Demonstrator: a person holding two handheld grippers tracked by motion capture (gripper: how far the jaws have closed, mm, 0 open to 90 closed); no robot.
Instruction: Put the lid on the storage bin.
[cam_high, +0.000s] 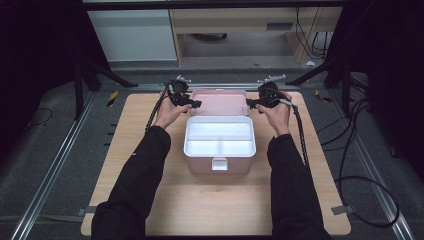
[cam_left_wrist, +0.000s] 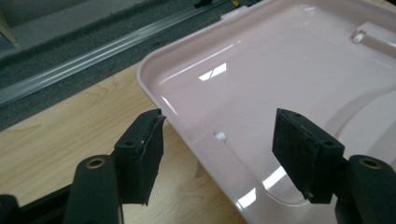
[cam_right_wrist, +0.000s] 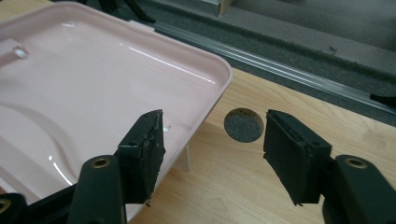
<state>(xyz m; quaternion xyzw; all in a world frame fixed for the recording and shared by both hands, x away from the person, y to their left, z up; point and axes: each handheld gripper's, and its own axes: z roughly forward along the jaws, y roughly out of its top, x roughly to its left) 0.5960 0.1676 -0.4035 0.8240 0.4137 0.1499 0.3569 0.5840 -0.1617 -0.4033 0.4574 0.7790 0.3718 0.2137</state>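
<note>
Fingers (cam_left_wrist: 140, 154) astride pink lid (cam_left_wrist: 289, 79) edge, untouching

Pink box (cam_high: 219, 150), lid (cam_high: 218, 102) open

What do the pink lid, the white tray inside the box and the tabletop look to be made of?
Pink lid: apparently moulded plastic, glossy; it carries sharp light reflections and has rounded, moulded edges.
White tray: likely plastic too, smooth, with a moulded divider; its finish is hard to judge from the high view.
Tabletop: pale wood or wood-look laminate, matte, with visible grain; which of the two cannot be told.
</note>
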